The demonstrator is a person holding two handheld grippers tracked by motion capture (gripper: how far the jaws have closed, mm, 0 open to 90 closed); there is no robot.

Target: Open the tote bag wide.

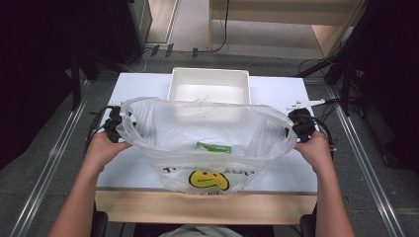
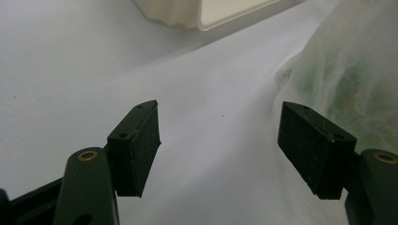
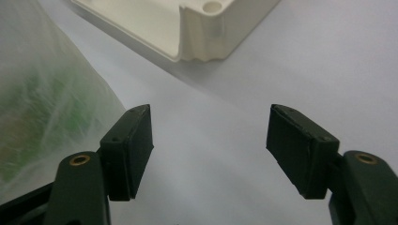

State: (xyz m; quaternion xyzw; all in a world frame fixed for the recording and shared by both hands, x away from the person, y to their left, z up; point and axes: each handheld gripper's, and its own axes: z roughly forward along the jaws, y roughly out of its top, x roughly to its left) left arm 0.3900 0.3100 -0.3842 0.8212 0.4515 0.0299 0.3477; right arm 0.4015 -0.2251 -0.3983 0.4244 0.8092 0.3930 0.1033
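Clear plastic bag (image 1: 207, 133) w/ yellow smiley print, green packet (image 1: 213, 147) inside; white bin (image 1: 208, 85), white table (image 1: 133, 84).

We see a white table top (image 1: 291, 94) with a light wooden front edge (image 1: 205, 207), standing on grey carpet floor (image 1: 44, 168). Metal rails run along the floor at left (image 1: 52, 165) and right (image 1: 363, 165). Behind the table a pale wooden bench or desk (image 1: 281, 12) stands, legs on the carpet; cables (image 1: 148, 52) and a power strip lie beneath it. We note black stands and dark equipment at far left (image 1: 74, 74) and far right (image 1: 348, 79), both corners in deep shadow. Light is even, from above, brightest on the table. Tangled black cords sit by the right stand (image 1: 316, 64).
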